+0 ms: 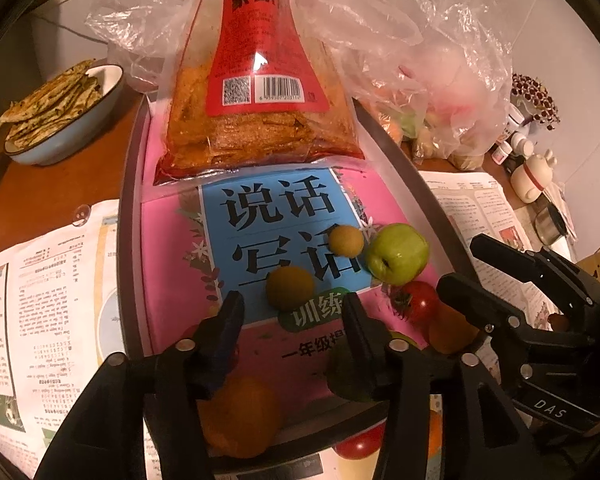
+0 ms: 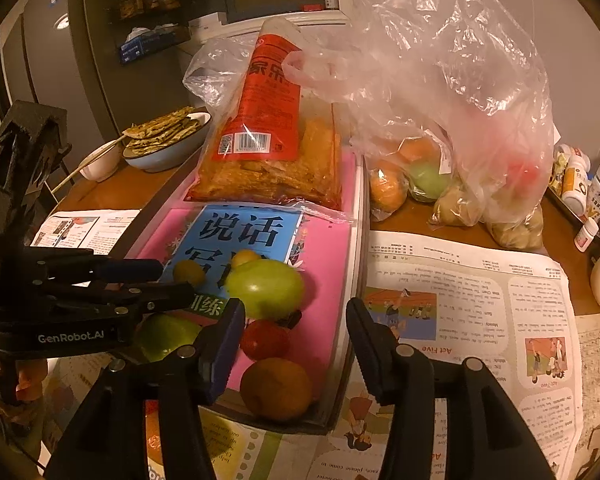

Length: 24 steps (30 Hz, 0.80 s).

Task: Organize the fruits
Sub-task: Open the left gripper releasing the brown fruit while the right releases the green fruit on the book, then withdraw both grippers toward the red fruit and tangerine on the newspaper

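A tray (image 1: 132, 200) lined with a pink and blue book cover holds loose fruit: a green apple (image 1: 398, 253), two small yellow fruits (image 1: 290, 287) (image 1: 346, 241), a red tomato (image 1: 418, 302), oranges (image 1: 240, 416) and a green fruit (image 1: 350, 376). My left gripper (image 1: 292, 316) is open and empty just above the near fruits. My right gripper (image 2: 296, 334) is open and empty over the tray's right front corner, above a tomato (image 2: 264, 340) and an orange (image 2: 276, 388). The green apple also shows in the right wrist view (image 2: 265, 289). A clear plastic bag (image 2: 452, 128) of more fruit stands right of the tray.
A red snack packet (image 1: 260, 80) lies across the tray's far end. A blue bowl of flatbread (image 1: 60, 120) stands at the back left. Newspapers (image 2: 480, 300) cover the table on both sides. Bottles and a figurine (image 1: 534, 176) crowd the right edge.
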Each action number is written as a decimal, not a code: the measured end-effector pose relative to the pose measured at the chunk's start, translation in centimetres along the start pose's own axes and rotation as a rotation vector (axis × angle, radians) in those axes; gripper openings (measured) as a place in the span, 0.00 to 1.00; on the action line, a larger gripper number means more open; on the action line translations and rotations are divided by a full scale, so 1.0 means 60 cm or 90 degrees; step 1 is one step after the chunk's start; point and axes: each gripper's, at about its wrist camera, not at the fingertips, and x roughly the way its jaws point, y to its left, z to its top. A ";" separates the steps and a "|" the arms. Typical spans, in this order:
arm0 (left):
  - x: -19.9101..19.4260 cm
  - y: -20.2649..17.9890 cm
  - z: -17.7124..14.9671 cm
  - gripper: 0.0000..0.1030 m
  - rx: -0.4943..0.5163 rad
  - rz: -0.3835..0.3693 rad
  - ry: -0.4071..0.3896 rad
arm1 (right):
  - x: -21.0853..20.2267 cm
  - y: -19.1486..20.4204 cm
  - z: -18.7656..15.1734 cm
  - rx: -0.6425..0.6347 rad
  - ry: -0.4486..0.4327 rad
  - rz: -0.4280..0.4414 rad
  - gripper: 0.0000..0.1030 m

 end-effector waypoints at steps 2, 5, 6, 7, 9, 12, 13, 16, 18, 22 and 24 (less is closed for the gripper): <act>-0.008 -0.001 0.000 0.55 -0.001 0.000 -0.006 | -0.005 0.001 0.000 -0.001 -0.003 -0.001 0.56; -0.022 -0.001 -0.002 0.58 -0.001 0.003 -0.015 | -0.014 0.003 0.000 -0.001 -0.009 -0.001 0.58; -0.027 -0.001 -0.003 0.60 -0.001 0.005 -0.018 | -0.017 0.004 -0.001 -0.002 -0.010 -0.002 0.59; -0.030 -0.002 -0.003 0.62 -0.002 0.005 -0.020 | -0.019 0.004 -0.001 -0.002 -0.012 -0.004 0.61; -0.041 -0.001 -0.006 0.65 -0.003 0.006 -0.027 | -0.025 0.006 -0.001 -0.002 -0.015 -0.007 0.63; -0.057 -0.003 -0.011 0.70 -0.001 0.011 -0.037 | -0.035 0.009 -0.002 -0.005 -0.020 -0.008 0.63; -0.060 -0.004 -0.012 0.71 0.000 0.012 -0.040 | -0.038 0.010 -0.003 -0.005 -0.022 -0.008 0.65; -0.073 -0.008 -0.015 0.73 0.004 0.019 -0.050 | -0.047 0.012 -0.004 -0.004 -0.027 -0.008 0.69; -0.080 -0.009 -0.016 0.73 0.007 0.023 -0.053 | -0.053 0.015 -0.005 -0.006 -0.030 -0.008 0.69; -0.094 -0.010 -0.023 0.76 0.006 0.027 -0.061 | -0.067 0.020 -0.006 -0.011 -0.036 -0.011 0.74; -0.099 -0.010 -0.026 0.76 0.007 0.027 -0.064 | -0.076 0.023 -0.007 -0.012 -0.044 -0.013 0.74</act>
